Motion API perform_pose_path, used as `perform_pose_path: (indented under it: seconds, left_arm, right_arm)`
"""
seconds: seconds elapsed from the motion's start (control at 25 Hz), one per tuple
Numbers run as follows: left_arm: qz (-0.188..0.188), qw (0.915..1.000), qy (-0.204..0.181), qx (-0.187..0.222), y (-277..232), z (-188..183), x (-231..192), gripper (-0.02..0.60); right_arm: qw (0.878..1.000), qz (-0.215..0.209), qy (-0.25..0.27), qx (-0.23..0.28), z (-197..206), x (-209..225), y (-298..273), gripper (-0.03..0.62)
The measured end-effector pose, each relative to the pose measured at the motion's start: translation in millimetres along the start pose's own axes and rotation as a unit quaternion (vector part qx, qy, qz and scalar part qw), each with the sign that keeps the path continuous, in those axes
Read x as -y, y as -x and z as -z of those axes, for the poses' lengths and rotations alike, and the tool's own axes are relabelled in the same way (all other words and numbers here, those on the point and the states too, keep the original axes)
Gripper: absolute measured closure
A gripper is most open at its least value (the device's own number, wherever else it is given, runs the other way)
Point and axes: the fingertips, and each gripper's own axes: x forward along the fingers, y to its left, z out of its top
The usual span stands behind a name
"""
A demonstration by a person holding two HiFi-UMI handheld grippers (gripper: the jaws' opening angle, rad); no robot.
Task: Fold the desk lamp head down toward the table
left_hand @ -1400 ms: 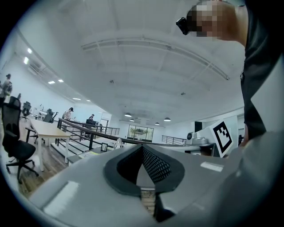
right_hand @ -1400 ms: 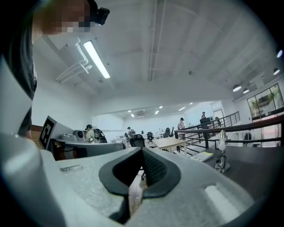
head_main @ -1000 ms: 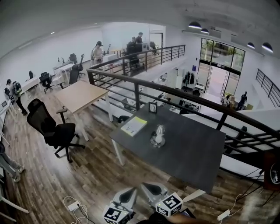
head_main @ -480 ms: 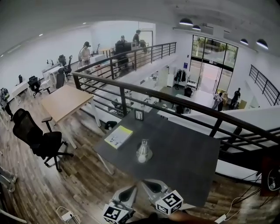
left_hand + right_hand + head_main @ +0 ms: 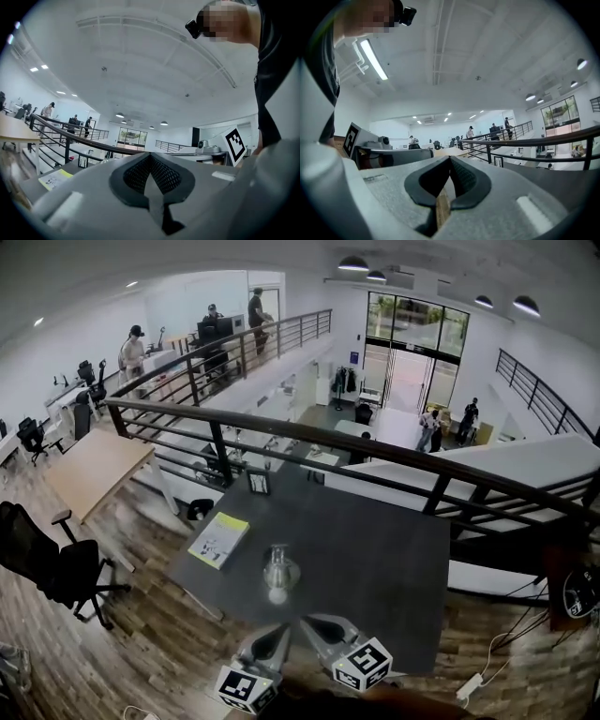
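The desk lamp point(image 5: 278, 573) stands near the front of the dark grey table point(image 5: 375, 568): a small silvery body with a pale rounded head. Both grippers hang side by side at the bottom of the head view, short of the table's near edge and apart from the lamp. My left gripper point(image 5: 277, 635) point(image 5: 150, 157) has its pads together with nothing between them. My right gripper point(image 5: 310, 623) point(image 5: 450, 160) is shut too and holds nothing. Neither gripper view shows the lamp.
A yellow-edged booklet point(image 5: 219, 540) lies at the table's left side and a small picture frame point(image 5: 258, 484) stands at its far edge. A black railing point(image 5: 309, 442) runs behind the table. A wooden desk point(image 5: 94, 470) and a black office chair point(image 5: 56, 563) are at left; cables point(image 5: 480, 684) lie on the floor at right.
The table and lamp have slid left and nearer in the head view as I come up to them. Both grippers stay shut and side by side at the bottom.
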Motion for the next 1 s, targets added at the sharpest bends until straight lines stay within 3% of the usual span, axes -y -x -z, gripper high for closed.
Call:
perform_pose_path:
  seconds: [0.28,0.52,0.76,1.0]
  left_arm:
    - [0.069,0.9976,-0.009,-0.001,-36,-10,-53,0.58]
    - [0.135,0.9906,-0.017,-0.008,-57,-33,-89,0.58]
    - [0.181,0.9832,-0.01,-0.023,-59,-39,-126,0.58]
    - [0.215,0.9757,0.0,-0.041,-61,-22,-153,0.58]
  right_arm:
    - [0.998,0.066,0.003,0.013,-12,30,-47,0.591]
    - [0.991,0.129,0.002,0.023,-23,52,-86,0.569]
    - [0.981,0.196,-0.006,-0.004,-10,63,-118,0.483]
    - [0.969,0.243,-0.023,-0.039,13,78,-131,0.408]
